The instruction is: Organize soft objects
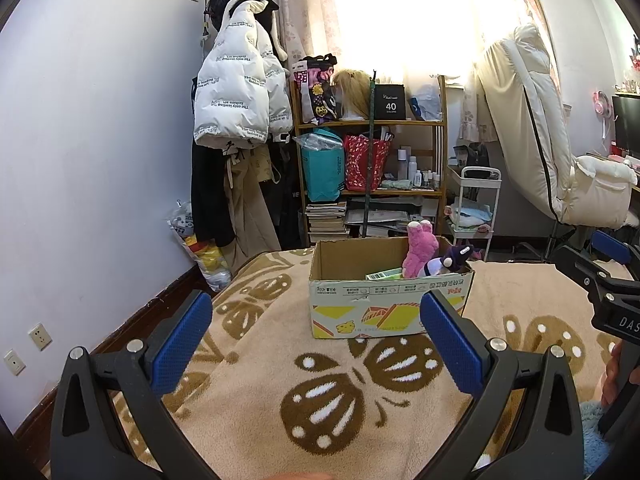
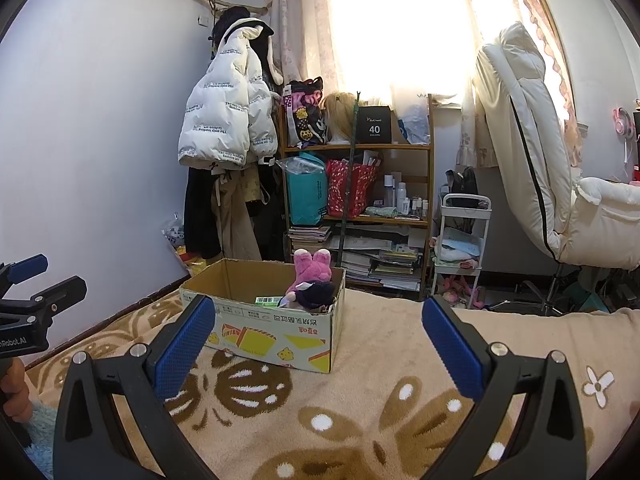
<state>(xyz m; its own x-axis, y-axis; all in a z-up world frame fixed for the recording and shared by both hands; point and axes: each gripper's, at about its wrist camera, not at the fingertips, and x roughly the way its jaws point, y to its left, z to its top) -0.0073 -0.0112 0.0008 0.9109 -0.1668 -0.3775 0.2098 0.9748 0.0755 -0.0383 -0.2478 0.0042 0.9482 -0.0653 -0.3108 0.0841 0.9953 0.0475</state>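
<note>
Two hand-held grippers are in use: the left hand-held gripper [image 1: 316, 354] and the right hand-held gripper [image 2: 318, 354] each hover above the patterned blanket [image 1: 280, 380] with jaws spread wide and nothing between the blue pads [image 1: 182, 344]. Both are released. In the left wrist view the right unit appears at the right edge, and in the right wrist view the left unit at the left edge, so the two are held side by side, well apart.

One cardboard box [image 1: 384, 312] stands on the blanket ahead of both grippers, open at the top. Inside, against its right-hand end, are two soft toys: one pink plush [image 1: 420, 252], upright and rising above the rim, and one dark purple plush [image 1: 452, 260] lying beside it and touching it. One green-and-white packet [image 1: 384, 275] lies lower in the box; what it is cannot be told.

Handling, as a judgement: both plush toys should be light, compressible and non-fragile, yielding under the pads, so a grasp across the thick body would probably hold better than one on a limb or ear. One patch of pale blue fluffy material [image 2: 40, 436] shows at the near edge, possibly a further soft object.
</note>
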